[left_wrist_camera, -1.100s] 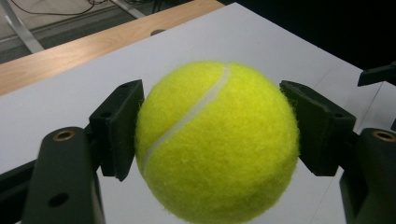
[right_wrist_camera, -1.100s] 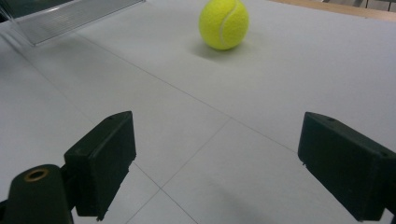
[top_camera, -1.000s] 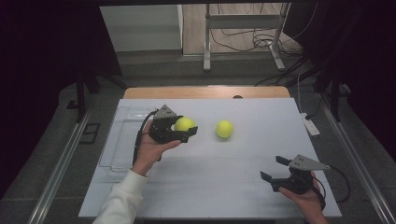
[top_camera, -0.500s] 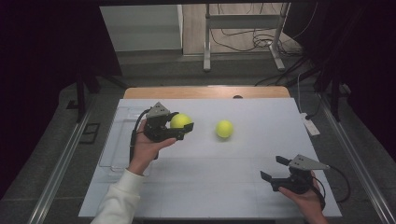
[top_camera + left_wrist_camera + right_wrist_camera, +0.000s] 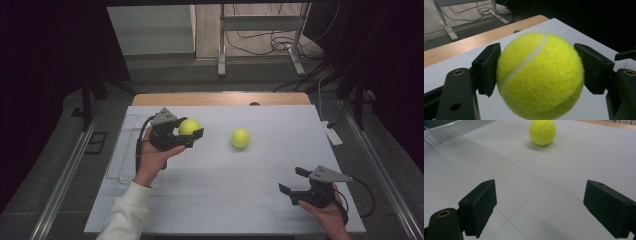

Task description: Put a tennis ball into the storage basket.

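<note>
From the high view, the left claw is clamped on a yellow tennis ball and holds it up over the left part of the white bench, with the person's left hand wrapped round the handle and a white sleeve coming in from the bottom edge. A second tennis ball sits on the bench near the middle, well apart from the held one and off to its right. Down at the near right corner, the right claw is low over the bench with its jaws spread wide and nothing between them. A clear tray lies along the bench's left edge, beside the left hand.

Over to the left gripper view: the held ball sits right between the two black pads, both pressing on its sides, its white seam curving across the front. Behind it runs the wooden edge of the bench.

Now the right gripper view: the right claw gapes open, pads far apart over bare white bench. Ahead of it, the loose ball rests on the surface, casting a small shadow, well clear of the jaws. The clear tray shows at the upper left.
</note>
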Demonstrator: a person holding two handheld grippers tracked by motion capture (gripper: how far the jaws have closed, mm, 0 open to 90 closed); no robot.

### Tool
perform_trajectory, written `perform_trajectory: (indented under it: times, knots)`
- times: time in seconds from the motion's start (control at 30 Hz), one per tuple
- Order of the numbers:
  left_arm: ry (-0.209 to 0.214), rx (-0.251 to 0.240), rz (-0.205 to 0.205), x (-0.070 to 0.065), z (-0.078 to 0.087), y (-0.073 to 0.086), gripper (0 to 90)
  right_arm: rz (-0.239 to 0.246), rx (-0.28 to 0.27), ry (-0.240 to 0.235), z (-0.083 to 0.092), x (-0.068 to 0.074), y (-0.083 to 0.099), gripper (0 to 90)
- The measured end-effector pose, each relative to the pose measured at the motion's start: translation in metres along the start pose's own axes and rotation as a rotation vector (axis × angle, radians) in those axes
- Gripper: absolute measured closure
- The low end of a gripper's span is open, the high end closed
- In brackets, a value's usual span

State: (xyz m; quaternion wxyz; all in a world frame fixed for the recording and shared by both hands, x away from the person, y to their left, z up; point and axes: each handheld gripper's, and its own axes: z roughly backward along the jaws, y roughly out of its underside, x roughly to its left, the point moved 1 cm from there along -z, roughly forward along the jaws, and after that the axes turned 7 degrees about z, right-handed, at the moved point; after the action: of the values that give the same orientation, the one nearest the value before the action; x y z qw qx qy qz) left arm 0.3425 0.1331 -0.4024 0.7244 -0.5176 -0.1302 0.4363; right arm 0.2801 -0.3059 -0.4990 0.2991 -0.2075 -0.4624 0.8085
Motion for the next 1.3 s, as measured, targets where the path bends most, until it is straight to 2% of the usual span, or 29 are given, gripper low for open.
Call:
perform_trajectory:
  times: [1.3]
  knots:
    - [-0.05,-0.063,0.044,0.02,0.019,-0.004,26.7,-0.001,0.001,0.006,0.0,0.0,0.0,12.3]
